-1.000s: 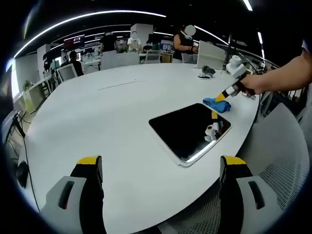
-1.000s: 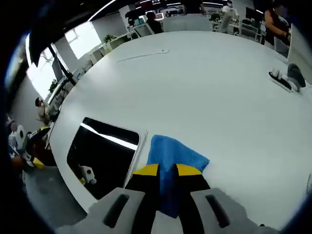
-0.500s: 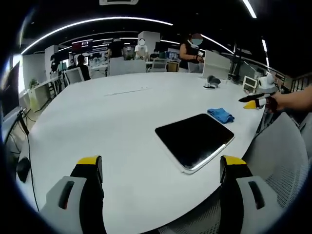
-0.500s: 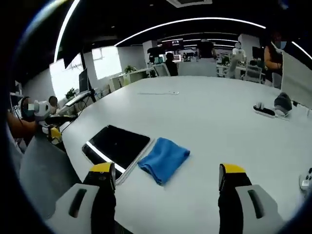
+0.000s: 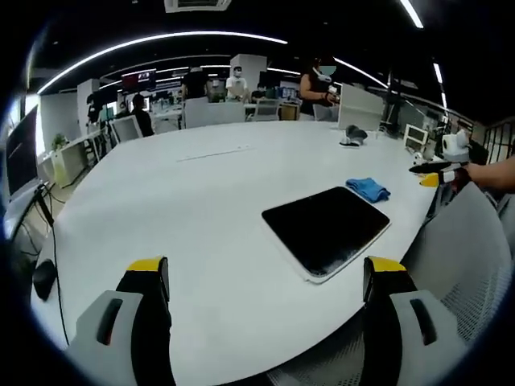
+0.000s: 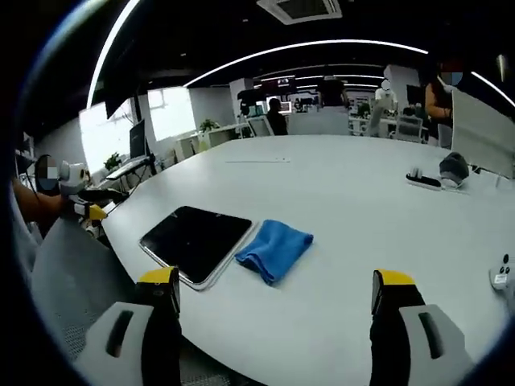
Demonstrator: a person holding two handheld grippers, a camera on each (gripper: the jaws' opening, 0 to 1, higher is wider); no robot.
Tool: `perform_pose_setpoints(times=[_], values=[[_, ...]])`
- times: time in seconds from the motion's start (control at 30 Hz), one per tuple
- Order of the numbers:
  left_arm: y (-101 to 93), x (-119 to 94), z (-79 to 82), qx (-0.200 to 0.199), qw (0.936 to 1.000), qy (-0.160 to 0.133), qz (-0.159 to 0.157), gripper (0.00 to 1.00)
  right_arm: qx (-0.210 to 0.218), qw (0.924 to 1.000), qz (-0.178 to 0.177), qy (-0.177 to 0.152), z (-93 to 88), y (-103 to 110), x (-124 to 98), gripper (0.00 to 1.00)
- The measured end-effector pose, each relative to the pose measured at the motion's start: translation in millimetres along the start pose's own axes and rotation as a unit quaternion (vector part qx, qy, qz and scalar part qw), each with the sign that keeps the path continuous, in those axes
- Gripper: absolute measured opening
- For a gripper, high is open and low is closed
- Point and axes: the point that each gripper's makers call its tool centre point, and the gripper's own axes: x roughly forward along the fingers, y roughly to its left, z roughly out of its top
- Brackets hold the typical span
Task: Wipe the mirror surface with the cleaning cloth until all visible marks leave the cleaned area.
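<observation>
Beside the mirror [image 6: 195,242], the cloth [image 6: 274,249] now lies released.

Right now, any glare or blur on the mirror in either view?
Left gripper view: mirror reads dark, with a bright strip of reflected light along its near edge, and is sharp; fisheye bends the table rim. Right gripper view: mirror is dark without glare, cloth crisp, and ceiling light strips curve.
</observation>
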Motion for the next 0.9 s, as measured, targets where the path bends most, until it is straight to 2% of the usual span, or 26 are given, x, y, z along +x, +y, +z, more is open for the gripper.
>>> perform_pose_setpoints(times=[0.13,0.2,0.27,0.5,0.9], values=[[0.9,-0.4,2.3,-0.002,1.0000,-0.001,0.002,0.99,-0.004,0.9999,0.008,0.006,-1.3,3.2,2.6,0.98],[1.4,-3.7,11.1,0.002,0.9998,-0.018,0.004,0.99,-0.006,0.9999,0.007,0.008,-1.5,3.6,3.6,0.98],[3.2,-5.9,13.8,0.004,0.9997,-0.021,0.008,0.99,-0.006,0.9998,0.010,0.013,-2.3,4.5,4.4,0.98],[9.3,-7.0,1.2,-0.006,1.0000,-0.003,0.001,0.99,-0.022,0.9993,0.022,0.021,0.5,12.0,9.0,0.98],[9.7,-2.3,11.5,-0.004,0.9999,-0.006,-0.015,0.99,-0.037,0.9985,0.024,0.033,-1.3,15.5,10.8,0.98]])
